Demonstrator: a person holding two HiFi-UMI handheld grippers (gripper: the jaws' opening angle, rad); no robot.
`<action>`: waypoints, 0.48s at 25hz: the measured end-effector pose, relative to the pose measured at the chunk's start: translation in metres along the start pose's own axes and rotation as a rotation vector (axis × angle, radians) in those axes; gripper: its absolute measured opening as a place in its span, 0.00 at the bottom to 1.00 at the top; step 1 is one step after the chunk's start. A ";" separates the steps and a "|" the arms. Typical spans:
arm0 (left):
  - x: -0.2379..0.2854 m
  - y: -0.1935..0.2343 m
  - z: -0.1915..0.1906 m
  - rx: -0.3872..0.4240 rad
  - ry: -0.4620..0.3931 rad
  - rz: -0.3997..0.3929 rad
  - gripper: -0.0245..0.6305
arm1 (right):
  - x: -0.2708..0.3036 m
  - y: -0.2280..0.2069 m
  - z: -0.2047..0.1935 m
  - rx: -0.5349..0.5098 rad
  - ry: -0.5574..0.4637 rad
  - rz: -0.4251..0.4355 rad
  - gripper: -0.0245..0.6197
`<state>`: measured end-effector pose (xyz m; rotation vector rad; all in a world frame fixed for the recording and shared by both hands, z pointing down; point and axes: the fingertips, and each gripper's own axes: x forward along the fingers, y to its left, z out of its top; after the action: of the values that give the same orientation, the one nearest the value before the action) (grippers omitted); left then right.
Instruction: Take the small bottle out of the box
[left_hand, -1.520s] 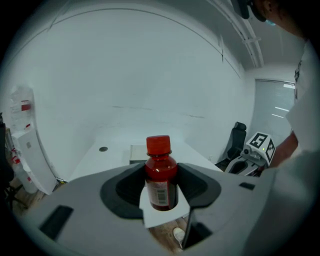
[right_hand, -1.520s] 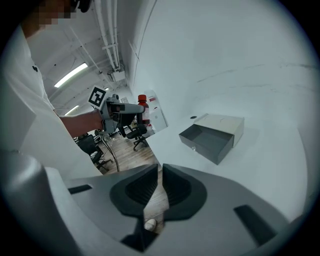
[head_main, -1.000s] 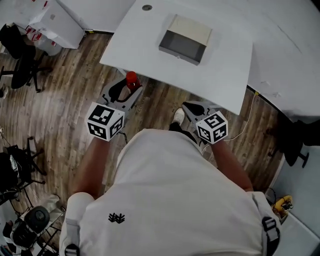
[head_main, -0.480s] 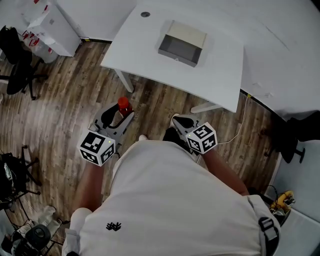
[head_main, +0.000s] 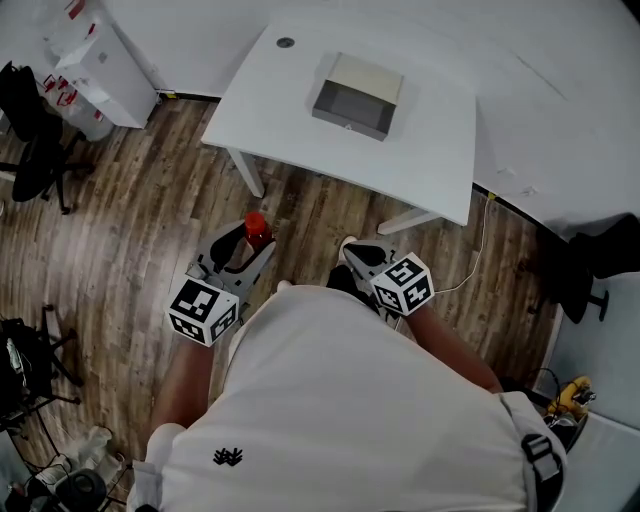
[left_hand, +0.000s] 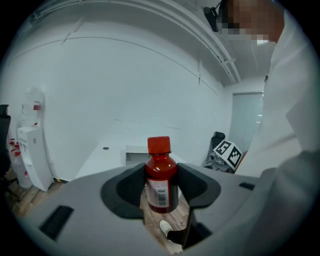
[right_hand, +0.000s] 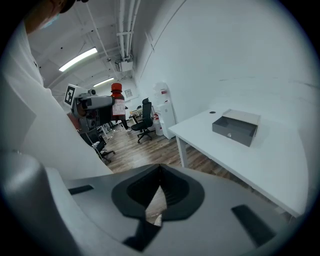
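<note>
**Holding the small bottle well clear of the box**

I am gripping the small bottle in my left gripper, with the dark pads pressing on its body from both sides, just under the shoulder. It is standing upright between them, its red cap poking above the jaws, out over the wooden floor. So the bottle is already out; I judge the lifting done and only the setting down left.

To do that well, I am thinking of keeping the squeeze even and the bottle upright, since the pads are catching only its upper half and a tilt could let it slip. I would lower it onto a flat spot before letting go.

The grey box is sitting on the white table, well apart from both my grippers.

My right gripper is closed, jaws meeting, with nothing between them.

As for writing, the bottle's white label is showing a barcode and lines of print too small for me to read; no brand is legible.
</note>
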<state>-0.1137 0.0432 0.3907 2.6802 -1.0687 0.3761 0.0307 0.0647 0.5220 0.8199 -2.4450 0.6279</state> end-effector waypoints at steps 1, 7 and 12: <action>0.000 -0.001 0.000 0.001 -0.001 -0.004 0.35 | -0.001 0.001 0.000 0.004 -0.006 0.000 0.05; 0.001 -0.007 0.004 0.010 -0.010 -0.027 0.35 | -0.007 0.002 0.001 0.005 -0.021 -0.014 0.05; 0.004 -0.011 0.005 -0.001 -0.019 -0.042 0.35 | -0.009 0.001 -0.001 0.010 -0.020 -0.019 0.05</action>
<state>-0.1024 0.0471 0.3864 2.7056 -1.0157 0.3435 0.0362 0.0700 0.5177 0.8570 -2.4512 0.6276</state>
